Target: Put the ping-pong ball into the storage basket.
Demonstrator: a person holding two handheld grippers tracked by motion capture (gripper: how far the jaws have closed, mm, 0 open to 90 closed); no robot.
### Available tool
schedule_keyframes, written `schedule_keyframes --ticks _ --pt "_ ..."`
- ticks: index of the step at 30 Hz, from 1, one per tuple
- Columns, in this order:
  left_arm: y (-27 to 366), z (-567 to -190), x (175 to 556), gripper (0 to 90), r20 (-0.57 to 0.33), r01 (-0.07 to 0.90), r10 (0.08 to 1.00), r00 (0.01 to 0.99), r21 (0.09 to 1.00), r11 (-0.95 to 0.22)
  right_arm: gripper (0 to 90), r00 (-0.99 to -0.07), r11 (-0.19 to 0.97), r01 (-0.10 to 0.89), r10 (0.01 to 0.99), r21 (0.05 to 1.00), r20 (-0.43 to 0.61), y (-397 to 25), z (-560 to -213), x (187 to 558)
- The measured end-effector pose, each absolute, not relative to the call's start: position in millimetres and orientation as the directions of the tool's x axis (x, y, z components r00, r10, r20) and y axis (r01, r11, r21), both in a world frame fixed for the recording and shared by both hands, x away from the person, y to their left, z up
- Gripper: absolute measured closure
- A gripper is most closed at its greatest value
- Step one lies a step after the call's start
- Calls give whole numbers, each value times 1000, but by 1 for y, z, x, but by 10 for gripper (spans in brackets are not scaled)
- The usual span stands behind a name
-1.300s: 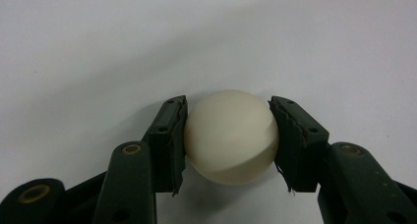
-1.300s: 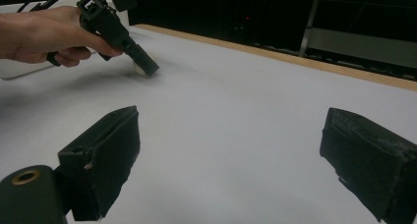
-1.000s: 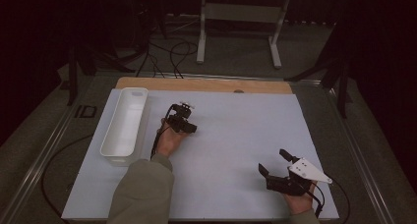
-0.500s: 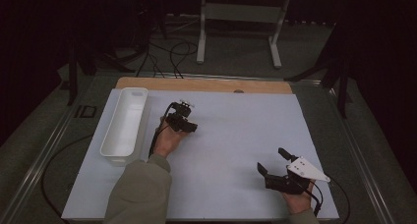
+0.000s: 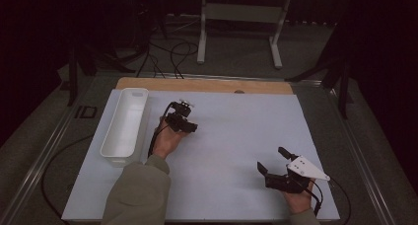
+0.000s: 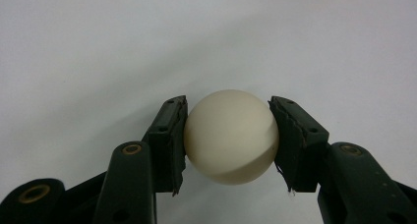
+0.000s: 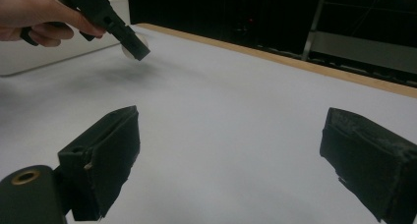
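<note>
1. My left tongs (image 6: 228, 138) are clamped on a white ball (image 6: 230, 135), up off the counter (image 5: 236, 136), just right of the white bin (image 5: 123, 126).
2. Right tongs (image 5: 275, 161) gape wide with nothing in them, near right corner.

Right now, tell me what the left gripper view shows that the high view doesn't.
The left gripper view alone makes plain a cream-white ball clamped between the left hand-held gripper's pads. The high view alone gives the white tray beside that hand, the right hand-held gripper with jaws spread, and the wooden strip at the far edge. Both share the white table surface.
</note>
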State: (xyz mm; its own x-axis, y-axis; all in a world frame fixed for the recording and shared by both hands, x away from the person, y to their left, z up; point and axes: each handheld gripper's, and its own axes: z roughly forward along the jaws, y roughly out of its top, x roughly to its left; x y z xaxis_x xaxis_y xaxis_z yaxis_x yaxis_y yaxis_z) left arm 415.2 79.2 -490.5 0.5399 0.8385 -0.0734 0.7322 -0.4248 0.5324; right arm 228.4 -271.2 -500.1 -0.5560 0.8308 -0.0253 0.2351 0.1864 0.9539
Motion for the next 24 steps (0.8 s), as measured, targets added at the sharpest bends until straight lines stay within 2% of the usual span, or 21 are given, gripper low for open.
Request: schedule_keyframes --ticks 24 --pt "76 -466 410 512 -66 731 838 541 530 -430 78 -560 191 235 828 953 -28 -270 -502 229"
